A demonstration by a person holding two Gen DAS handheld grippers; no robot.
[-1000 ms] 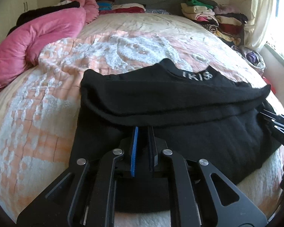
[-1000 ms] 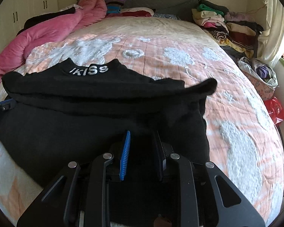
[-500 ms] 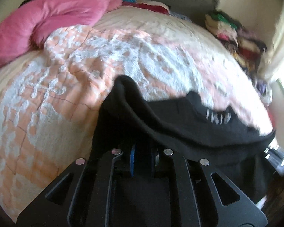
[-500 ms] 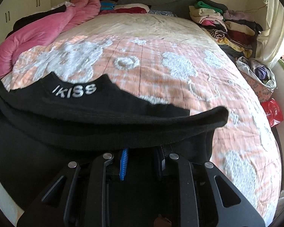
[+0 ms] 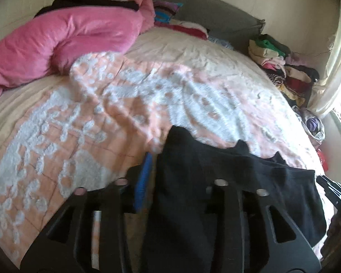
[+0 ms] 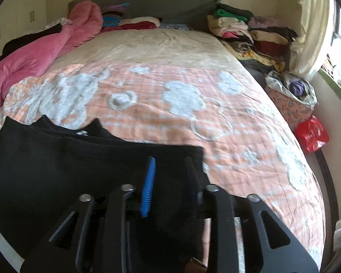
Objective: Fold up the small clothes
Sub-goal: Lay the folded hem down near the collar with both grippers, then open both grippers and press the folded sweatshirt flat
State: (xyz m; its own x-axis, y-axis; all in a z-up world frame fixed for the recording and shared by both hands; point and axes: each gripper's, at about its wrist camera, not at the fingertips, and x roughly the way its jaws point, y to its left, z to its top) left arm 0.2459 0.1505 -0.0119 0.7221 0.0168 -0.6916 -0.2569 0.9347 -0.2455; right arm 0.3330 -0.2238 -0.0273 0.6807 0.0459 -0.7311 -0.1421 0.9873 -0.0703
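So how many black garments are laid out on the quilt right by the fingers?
1: the black garment lies at the near edge of the quilt, under both grippers. A second dark item sits far off on the pink duvet, not by the fingers.

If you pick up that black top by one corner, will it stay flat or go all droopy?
Probably droopy: the black top already sags in soft folds on the bedspread. It looks light and not fragile. It likely won't slide much on the fuzzy cover. Both grippers' jaws are opening, with cloth between them.

Black garment (image 5: 227, 182) partly beyond frame
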